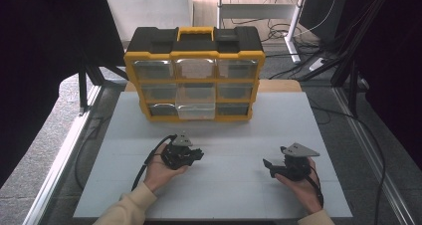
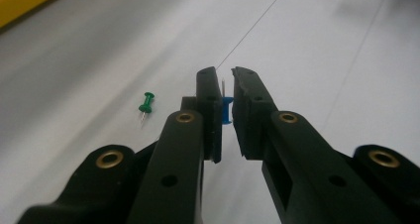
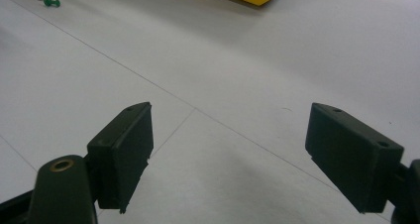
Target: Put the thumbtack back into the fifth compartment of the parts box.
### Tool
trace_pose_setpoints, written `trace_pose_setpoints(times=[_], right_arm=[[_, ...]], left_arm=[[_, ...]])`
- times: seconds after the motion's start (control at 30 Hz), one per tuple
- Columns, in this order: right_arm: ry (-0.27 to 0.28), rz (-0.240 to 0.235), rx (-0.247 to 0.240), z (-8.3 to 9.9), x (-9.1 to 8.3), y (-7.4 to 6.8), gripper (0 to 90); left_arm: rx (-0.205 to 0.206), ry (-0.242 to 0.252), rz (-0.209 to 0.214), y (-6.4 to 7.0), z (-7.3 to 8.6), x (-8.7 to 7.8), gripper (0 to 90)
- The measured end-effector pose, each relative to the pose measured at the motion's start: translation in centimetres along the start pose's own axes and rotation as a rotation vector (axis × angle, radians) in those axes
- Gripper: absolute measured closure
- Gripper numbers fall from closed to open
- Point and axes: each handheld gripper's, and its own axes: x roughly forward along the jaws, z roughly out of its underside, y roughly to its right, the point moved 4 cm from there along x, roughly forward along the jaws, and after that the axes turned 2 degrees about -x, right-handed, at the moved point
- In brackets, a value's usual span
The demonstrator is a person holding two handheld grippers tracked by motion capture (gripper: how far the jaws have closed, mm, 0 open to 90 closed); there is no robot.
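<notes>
Surface: white bench (image 1: 224, 185) with a yellow-and-black drawer cabinet (image 1: 194, 73) standing at its far edge; cables and dark curtains lie beyond the cabinet.
Cabinet drawer: the bottom middle drawer (image 1: 196, 110) looks pulled out toward the person, which reads as the likely place for the pins.
Left tongs (image 2: 226, 92): nearly closed, pinching a blue pushpin (image 2: 227, 110) by its plastic head; a thin metal point shows just above the head, between the jaw tips.
Left tongs, place: in front of the cabinet, slightly left of its middle, low over the bench.
Green pushpin (image 2: 146, 104): lying loose on the bench just left of the left tongs in their own view, between them and the cabinet; it shows again in the right gripper view (image 3: 50, 2).
Right tongs (image 3: 228, 149): spread wide, holding nothing, low over the bench in front of the cabinet's right end (image 1: 274, 166).
Step in hand: carrying the blue pushpin, judged from the grip.
Doing it well: keep the squeeze steady, since the head is small and smooth and could twist or pop out.
Doing it well: lift straight before moving toward the cabinet, so the point does not drag.
Risk: brushing the green pushpin and sending it rolling.
</notes>
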Motion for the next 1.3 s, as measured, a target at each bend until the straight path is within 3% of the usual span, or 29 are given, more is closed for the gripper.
trace_pose_setpoints(times=[0.7,1.3], right_arm=[[0.002,0.000,0.002,0.0,0.0,0.0,19.1],[0.002,0.001,0.002,0.0,0.0,0.0,19.1]], left_arm=[[-0.046,0.192,-0.011,-0.4,-1.3,-5.3,81.4],[-0.040,0.290,-0.017,-0.6,-3.6,-8.1,81.4]])
